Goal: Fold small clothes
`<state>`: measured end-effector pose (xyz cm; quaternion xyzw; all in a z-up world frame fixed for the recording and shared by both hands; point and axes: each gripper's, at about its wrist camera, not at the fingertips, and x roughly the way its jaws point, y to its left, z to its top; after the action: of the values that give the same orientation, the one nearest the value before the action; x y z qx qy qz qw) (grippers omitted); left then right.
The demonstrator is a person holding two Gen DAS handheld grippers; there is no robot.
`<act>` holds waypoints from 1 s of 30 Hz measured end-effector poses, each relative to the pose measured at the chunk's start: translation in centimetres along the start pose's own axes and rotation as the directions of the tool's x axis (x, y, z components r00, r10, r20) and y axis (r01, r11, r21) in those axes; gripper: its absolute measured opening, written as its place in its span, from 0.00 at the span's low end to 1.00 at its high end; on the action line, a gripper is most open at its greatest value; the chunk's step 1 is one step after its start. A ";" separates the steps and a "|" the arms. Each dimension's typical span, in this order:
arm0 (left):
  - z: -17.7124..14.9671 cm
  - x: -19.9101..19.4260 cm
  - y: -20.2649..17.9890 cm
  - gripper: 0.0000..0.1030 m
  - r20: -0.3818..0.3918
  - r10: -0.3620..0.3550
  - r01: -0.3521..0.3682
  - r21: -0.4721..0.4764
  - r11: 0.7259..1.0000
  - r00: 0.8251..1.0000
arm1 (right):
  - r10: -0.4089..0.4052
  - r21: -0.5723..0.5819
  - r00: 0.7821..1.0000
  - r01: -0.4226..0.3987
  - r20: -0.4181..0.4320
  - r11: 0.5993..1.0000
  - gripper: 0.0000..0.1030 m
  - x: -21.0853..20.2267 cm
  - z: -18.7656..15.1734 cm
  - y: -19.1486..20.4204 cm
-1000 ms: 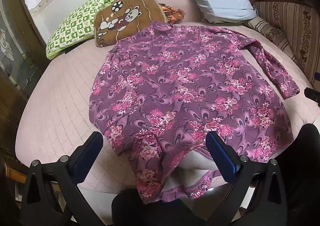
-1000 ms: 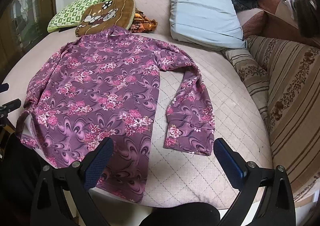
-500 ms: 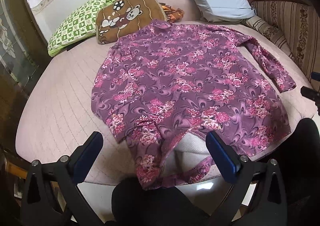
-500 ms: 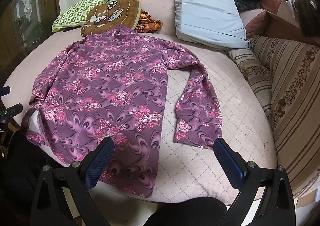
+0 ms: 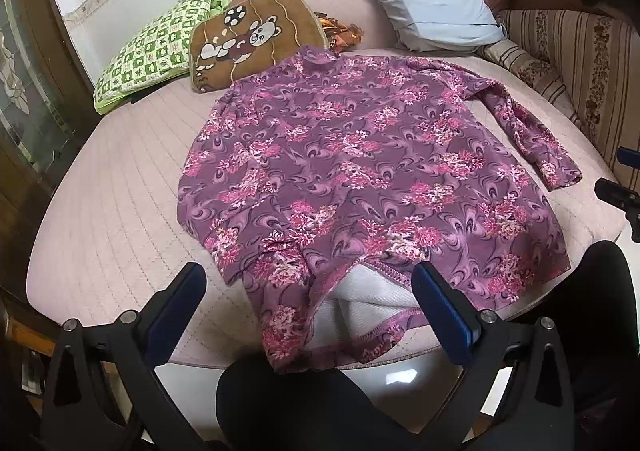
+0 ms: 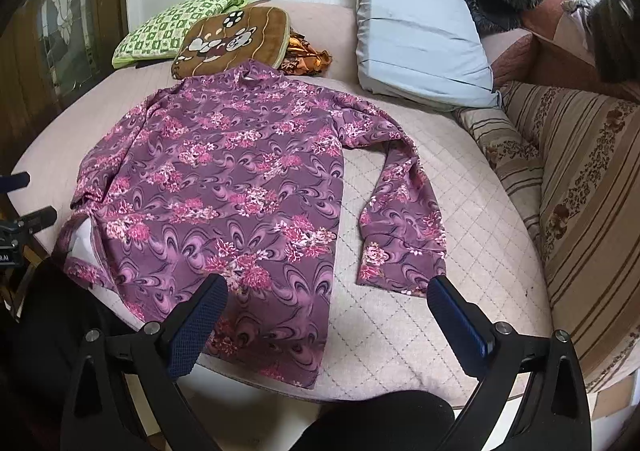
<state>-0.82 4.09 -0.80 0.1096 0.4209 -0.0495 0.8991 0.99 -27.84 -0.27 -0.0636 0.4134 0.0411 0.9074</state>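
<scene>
purple floral top [image 5: 360, 175] lay spread face-up on the bed [image 5: 104, 187], collar toward the pillows, hem at the near edge and partly hanging over it. one sleeve [image 6: 404, 211] stretched out flat on the right; the other looked tucked along the left side. left gripper [image 5: 308, 303] hovered above the hem, fingers spread wide, holding nothing. right gripper [image 6: 328, 315] hovered near the hem corner and the cuff, fingers likewise apart and empty.

judged the fabric soft, light, limp knit with a fleecy white lining [image 5: 360, 307] showing at the hem; it would drape and bunch, not slide much on the quilted cover. best holds: cuff of the right sleeve, hem corners, shoulder seams.

open quilt to the left and right of the top. brown bear cushion [image 5: 256, 39] touched the collar; blue pillow [image 6: 416, 35] and striped sofa arm [image 6: 580, 179] bounded the far and right sides.
</scene>
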 end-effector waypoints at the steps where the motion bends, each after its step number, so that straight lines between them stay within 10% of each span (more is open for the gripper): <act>1: 0.1 0.1 0.0 1.00 -0.003 0.000 0.000 0.000 1.000 1.000 | 0.004 0.004 1.000 -0.004 -0.001 1.000 0.98 0.1 0.1 -0.1; 16: 2.7 4.1 1.1 1.00 -0.092 -0.046 0.040 -0.063 0.997 0.995 | 0.097 0.154 0.995 -0.090 -0.036 0.984 0.98 3.7 1.0 -3.4; 26: 5.7 11.5 10.4 1.00 -0.247 0.086 -0.147 -0.243 0.959 0.965 | -0.008 0.441 0.988 0.077 -0.155 0.894 0.96 10.6 0.1 -15.6; 29: 5.5 14.1 11.1 1.00 -0.304 0.054 -0.145 -0.287 0.947 0.951 | 0.032 0.442 0.982 0.054 -0.185 0.896 0.85 13.2 -0.1 -15.5; 30: 5.4 14.8 11.1 1.00 -0.318 0.046 -0.145 -0.297 0.944 0.947 | 0.059 0.438 0.981 0.028 -0.183 0.898 0.67 13.9 -0.1 -15.1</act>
<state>14.75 13.63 -7.10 -0.0091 0.5519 0.0805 0.8299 11.99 -42.49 -9.60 0.1422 0.4981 -0.0521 0.8538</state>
